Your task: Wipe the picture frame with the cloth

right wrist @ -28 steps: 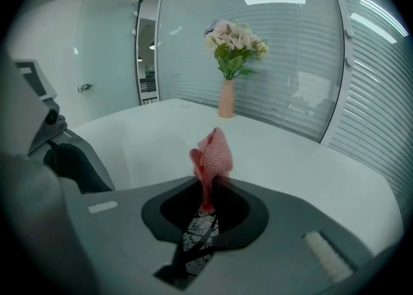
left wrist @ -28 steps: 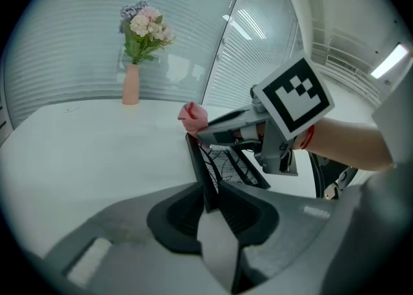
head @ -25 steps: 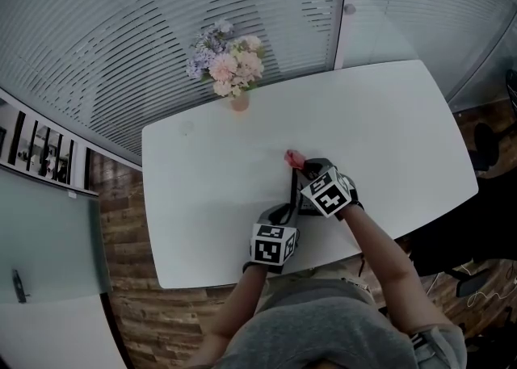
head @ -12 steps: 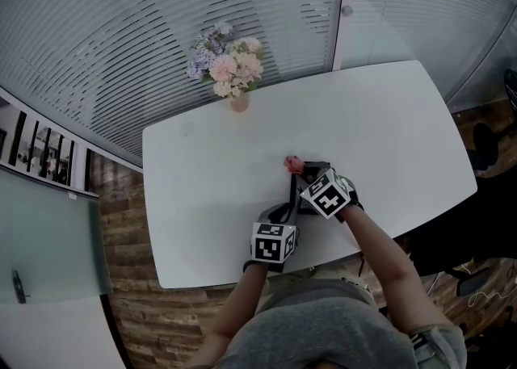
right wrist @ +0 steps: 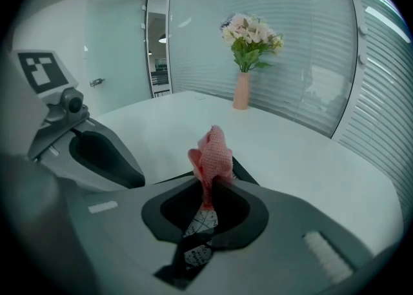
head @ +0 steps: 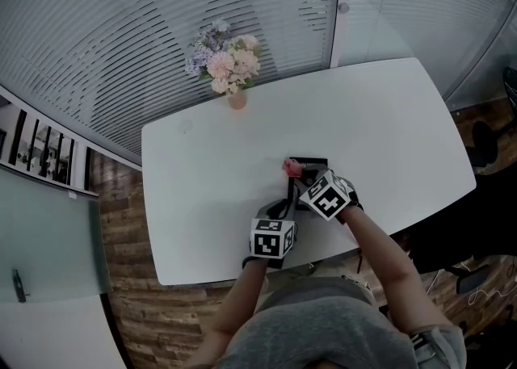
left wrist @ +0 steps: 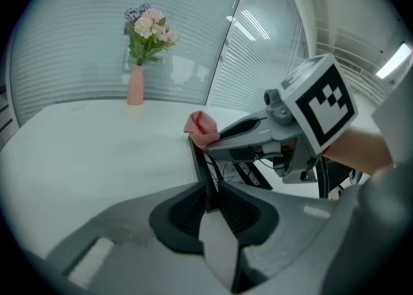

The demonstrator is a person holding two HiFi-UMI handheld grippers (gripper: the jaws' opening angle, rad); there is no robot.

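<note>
A black picture frame (head: 312, 163) stands near the front edge of the white table (head: 380, 117). My left gripper (head: 282, 211) is shut on the frame's near edge (left wrist: 201, 170); in the left gripper view its jaws (left wrist: 210, 200) clamp the thin black rim. My right gripper (head: 298, 172) is shut on a pink cloth (head: 290, 168), bunched at its tips. The cloth (right wrist: 211, 150) sticks up out of the right gripper (right wrist: 208, 197) and rests against the frame's upper left corner (left wrist: 193, 145). The frame's patterned face (right wrist: 197, 239) shows below the right jaws.
A pink vase of pastel flowers (head: 230, 69) stands at the table's far left edge. Slatted glass walls (head: 161, 12) run behind the table. Wooden floor (head: 129, 230) lies left of it, and a dark chair (head: 485, 141) shows at the right.
My right gripper with the pink cloth has slid a little toward me along the frame, uncovering its far edge. The left gripper keeps its hold and has hardly moved.
</note>
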